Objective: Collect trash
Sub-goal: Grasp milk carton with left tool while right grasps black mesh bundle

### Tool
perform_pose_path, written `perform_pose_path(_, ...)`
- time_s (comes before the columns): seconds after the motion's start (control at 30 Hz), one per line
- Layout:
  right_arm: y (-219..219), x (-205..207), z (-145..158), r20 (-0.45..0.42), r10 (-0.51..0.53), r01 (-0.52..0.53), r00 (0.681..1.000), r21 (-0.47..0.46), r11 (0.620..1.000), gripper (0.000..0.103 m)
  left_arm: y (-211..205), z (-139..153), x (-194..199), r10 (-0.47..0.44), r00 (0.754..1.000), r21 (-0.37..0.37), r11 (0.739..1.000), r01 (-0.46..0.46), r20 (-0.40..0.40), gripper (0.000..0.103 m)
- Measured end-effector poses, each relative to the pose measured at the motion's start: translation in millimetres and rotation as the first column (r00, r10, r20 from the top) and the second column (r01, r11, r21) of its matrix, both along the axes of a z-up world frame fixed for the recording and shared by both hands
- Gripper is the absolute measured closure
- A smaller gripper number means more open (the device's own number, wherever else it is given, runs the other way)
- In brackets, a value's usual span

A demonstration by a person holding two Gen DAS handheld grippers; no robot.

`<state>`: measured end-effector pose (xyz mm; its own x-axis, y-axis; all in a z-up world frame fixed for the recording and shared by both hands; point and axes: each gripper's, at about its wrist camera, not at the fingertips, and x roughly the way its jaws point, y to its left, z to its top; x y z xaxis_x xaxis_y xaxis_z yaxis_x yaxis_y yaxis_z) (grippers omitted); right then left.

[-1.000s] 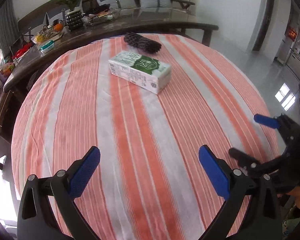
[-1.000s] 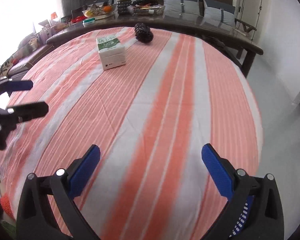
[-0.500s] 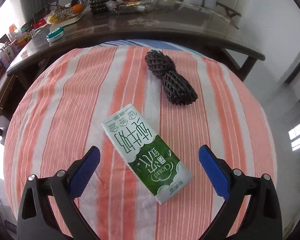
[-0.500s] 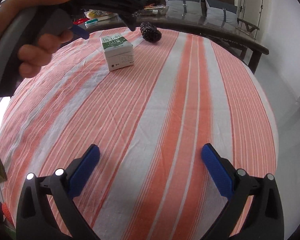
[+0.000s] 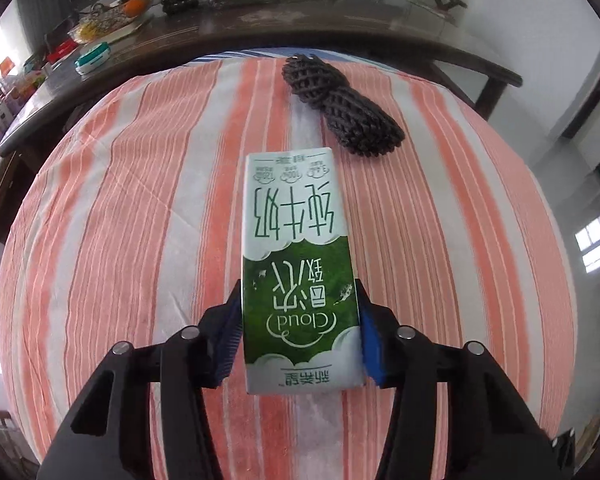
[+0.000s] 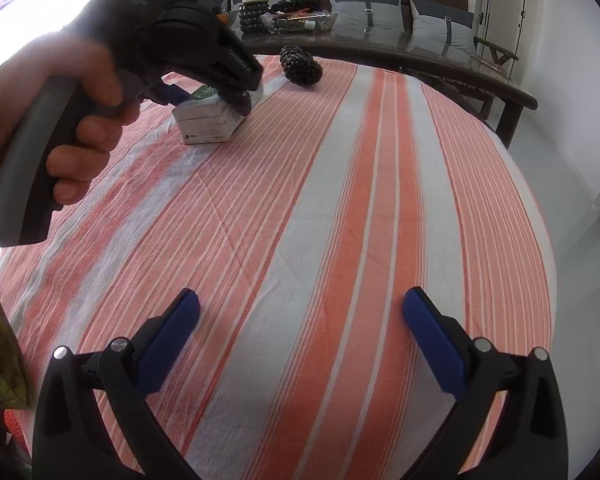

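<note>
Gripping the milk carton [image 5: 298, 280] at its near end, the left gripper [image 5: 299, 334] has just been closing, and its blue pads [image 5: 229, 342] now press the carton's two long sides. That carton lies flat on the striped tablecloth [image 5: 140, 208], its long axis running straight ahead along the fingers toward the black mesh bundle [image 5: 340, 108] just beyond its far end. Well to the carton's right, the right gripper [image 6: 300, 332] hovers spread wide and empty, so the lift probably falls to the left hand [image 6: 56, 120].
</note>
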<state>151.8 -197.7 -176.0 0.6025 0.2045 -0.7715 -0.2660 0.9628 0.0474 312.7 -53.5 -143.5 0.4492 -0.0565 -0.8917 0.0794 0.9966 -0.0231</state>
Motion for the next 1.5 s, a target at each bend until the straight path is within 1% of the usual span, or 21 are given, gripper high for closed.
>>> perform_pose_path(0.07, -0.2, 0.0, 0.1, 0.0, -0.001, 0.001, 1.0, 0.0, 1.0, 0.005, 10.5, 3.0, -15.5, -0.056, 0.998, -0.003, 0.998, 0.056, 0.003, 0.056)
perform_pose_path(0.17, 0.0, -0.1, 0.3, 0.0, -0.005, 0.005, 1.0, 0.0, 1.0, 0.005, 36.6, 5.5, -44.6, -0.117, 0.993, -0.005, 0.993, 0.117, 0.014, 0.056)
perform_pose_path(0.3, 0.9, -0.1, 0.2, -0.001, -0.007, 0.007, 1.0, -0.001, 1.0, 0.005, 66.0, 1.2, -79.8, -0.184, 0.982, -0.047, 0.982, 0.185, 0.033, 0.054)
perform_pose_path(0.33, 1.0, 0.1, 0.2, -0.003, -0.009, 0.009, 1.0, 0.0, 1.0, 0.005, 70.1, 0.0, -86.2, -0.193, 0.98, -0.042, 0.98, 0.195, 0.05, 0.048)
perform_pose_path(0.37, 0.6, 0.4, 0.2, -0.006, -0.011, 0.011, 1.0, 0.003, 1.0, 0.005, 72.8, -0.8, -89.8, -0.2, 0.978, -0.031, 0.979, 0.202, 0.064, 0.031)
perform_pose_path(0.43, 0.1, 1.9, 0.2, -0.013, -0.01, 0.01, 1.0, 0.006, 1.0, 0.005, 74.2, -4.1, -95.6, -0.213, 0.972, 0.004, 0.977, 0.213, 0.095, 0.015)
perform_pose_path(0.57, -1.2, 13.5, 1.4, -0.064, 0.047, -0.047, 0.997, -0.001, 0.999, 0.005, 72.3, -19.6, -97.7, -0.233, 0.968, 0.052, 0.972, 0.229, 0.096, 0.011)
perform_pose_path(0.6, -1.6, 19.5, 2.4, -0.084, 0.063, -0.064, 0.994, -0.005, 0.998, 0.005, 74.1, -20.9, -99.3, -0.231, 0.965, 0.053, 0.973, 0.226, 0.12, 0.008)
perform_pose_path(0.63, -2.7, 28.6, 3.7, -0.104, 0.067, -0.069, 0.992, -0.017, 0.997, 0.005, 75.6, -22.7, -99.7, -0.229, 0.964, 0.058, 0.973, 0.223, 0.133, 0.005)
perform_pose_path(0.7, -7.2, 47.9, 5.2, -0.119, 0.048, -0.054, 0.992, -0.048, 0.997, 0.005, 79.2, -23.4, -99.6, -0.226, 0.963, 0.036, 0.974, 0.224, 0.143, 0.005)
perform_pose_path(0.77, -11.2, 72.9, 5.7, -0.13, 0.026, -0.034, 0.991, -0.058, 0.998, 0.005, 79.8, -23.4, -99.8, -0.226, 0.963, 0.04, 0.974, 0.223, 0.144, 0.005)
perform_pose_path(0.87, -9.8, 119.2, 2.1, -0.178, 0.006, -0.014, 0.984, -0.041, 0.999, 0.005, 79.7, -23.9, -99.7, -0.224, 0.964, 0.043, 0.974, 0.22, 0.144, 0.004)
perform_pose_path(0.97, 3.6, 166.1, 6.2, -0.189, -0.006, 0.0, 0.982, -0.031, 1.0, 0.005, 80.4, -24.1, -99.3, -0.223, 0.964, 0.039, 0.975, 0.22, 0.143, 0.004)
perform_pose_path(1.07, 29.4, 203.6, 19.3, -0.158, 0.02, -0.025, 0.987, -0.028, 0.999, 0.005, 80.5, -25.2, -98.0, -0.22, 0.965, 0.037, 0.975, 0.217, 0.143, 0.004)
perform_pose_path(1.2, 68.4, 243.1, 35.4, -0.082, 0.042, -0.048, 0.996, -0.071, 0.996, 0.007, 79.1, -26.2, -96.7, -0.215, 0.966, 0.035, 0.977, 0.212, 0.143, 0.004)
perform_pose_path(1.27, 78.9, 258.6, 34.0, -0.068, 0.036, -0.042, 0.997, -0.095, 0.995, 0.01, 79.3, -26.2, -96.3, -0.214, 0.966, 0.034, 0.977, 0.211, 0.143, 0.004)
perform_pose_path(1.3, 82.6, 264.2, 32.6, -0.064, 0.029, -0.035, 0.998, -0.102, 0.994, 0.02, 79.2, -26.3, -96.1, -0.213, 0.966, 0.032, 0.977, 0.211, 0.143, 0.004)
perform_pose_path(1.33, 84.8, 270.2, 29.9, -0.067, 0.02, -0.026, 0.998, -0.101, 0.995, 0.047, 79.3, -26.4, -95.9, -0.213, 0.966, 0.032, 0.977, 0.211, 0.143, 0.004)
perform_pose_path(1.37, 84.9, 273.2, 27.8, -0.075, 0.013, -0.021, 0.997, -0.094, 0.995, 0.062, 79.0, -26.4, -96.3, -0.213, 0.966, 0.031, 0.977, 0.211, 0.144, 0.004)
perform_pose_path(1.4, 83.4, 273.6, 27.0, -0.071, 0.002, -0.009, 0.997, -0.089, 0.996, 0.066, 78.9, -26.4, -96.0, -0.213, 0.967, 0.031, 0.977, 0.21, 0.144, 0.004)
perform_pose_path(1.5, 73.4, 258.1, 36.5, -0.026, -0.012, 0.011, 1.0, -0.028, 1.0, 0.067, 79.3, -26.3, -96.2, -0.213, 0.966, 0.031, 0.977, 0.211, 0.144, 0.004)
